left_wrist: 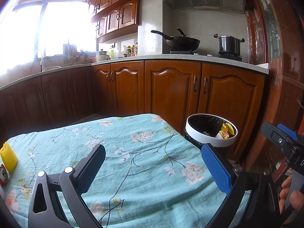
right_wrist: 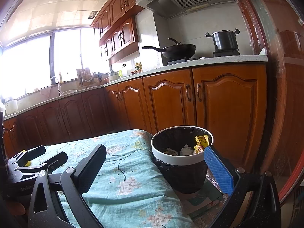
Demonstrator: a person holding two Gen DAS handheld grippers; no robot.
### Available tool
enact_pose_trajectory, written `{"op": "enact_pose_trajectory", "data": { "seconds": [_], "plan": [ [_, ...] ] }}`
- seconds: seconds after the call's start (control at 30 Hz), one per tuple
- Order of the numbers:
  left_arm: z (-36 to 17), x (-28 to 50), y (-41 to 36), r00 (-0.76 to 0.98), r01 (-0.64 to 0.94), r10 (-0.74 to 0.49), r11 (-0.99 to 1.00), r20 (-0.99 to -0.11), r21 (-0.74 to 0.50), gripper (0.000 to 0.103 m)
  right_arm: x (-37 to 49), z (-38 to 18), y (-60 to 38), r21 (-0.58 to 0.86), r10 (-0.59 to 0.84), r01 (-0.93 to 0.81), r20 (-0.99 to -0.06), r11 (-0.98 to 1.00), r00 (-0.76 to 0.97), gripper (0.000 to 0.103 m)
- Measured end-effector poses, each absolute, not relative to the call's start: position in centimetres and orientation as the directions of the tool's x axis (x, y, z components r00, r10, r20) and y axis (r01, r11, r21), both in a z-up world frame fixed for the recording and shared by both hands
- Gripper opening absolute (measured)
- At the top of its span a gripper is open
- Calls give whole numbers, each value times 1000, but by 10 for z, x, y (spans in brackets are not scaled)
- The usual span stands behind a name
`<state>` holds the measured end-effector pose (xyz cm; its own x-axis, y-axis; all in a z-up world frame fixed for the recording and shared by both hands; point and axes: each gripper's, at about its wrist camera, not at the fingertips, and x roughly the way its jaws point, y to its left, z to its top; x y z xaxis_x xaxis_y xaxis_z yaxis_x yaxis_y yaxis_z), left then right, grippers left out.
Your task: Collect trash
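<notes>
Because the bin (right_wrist: 182,152) stands just off the worktop's (left_wrist: 133,152) right edge to catch scraps, I hold my right gripper (right_wrist: 153,169) wide open and empty near it, my left gripper (left_wrist: 152,169) equally spread, the yellow wrapper (left_wrist: 8,156) waiting far left.

Both are spread wide with nothing between the fingers: the left hand-held gripper (left_wrist: 153,168) and the right hand-held gripper (right_wrist: 154,168), level, side by side; a hand (left_wrist: 291,197) grips the right one's handle
</notes>
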<state>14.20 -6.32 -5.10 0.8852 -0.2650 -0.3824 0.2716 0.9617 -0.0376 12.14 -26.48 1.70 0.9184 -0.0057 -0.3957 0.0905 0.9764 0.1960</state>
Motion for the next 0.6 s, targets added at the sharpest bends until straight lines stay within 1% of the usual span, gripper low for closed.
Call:
{"op": "enact_pose_trajectory", "data": {
  "seconds": [0.6],
  "plan": [
    [-52, 143, -64, 884, 273, -265, 961, -385, -35, 102, 123, 17, -265, 199, 0, 86, -397, 976, 918, 103]
  ]
}}
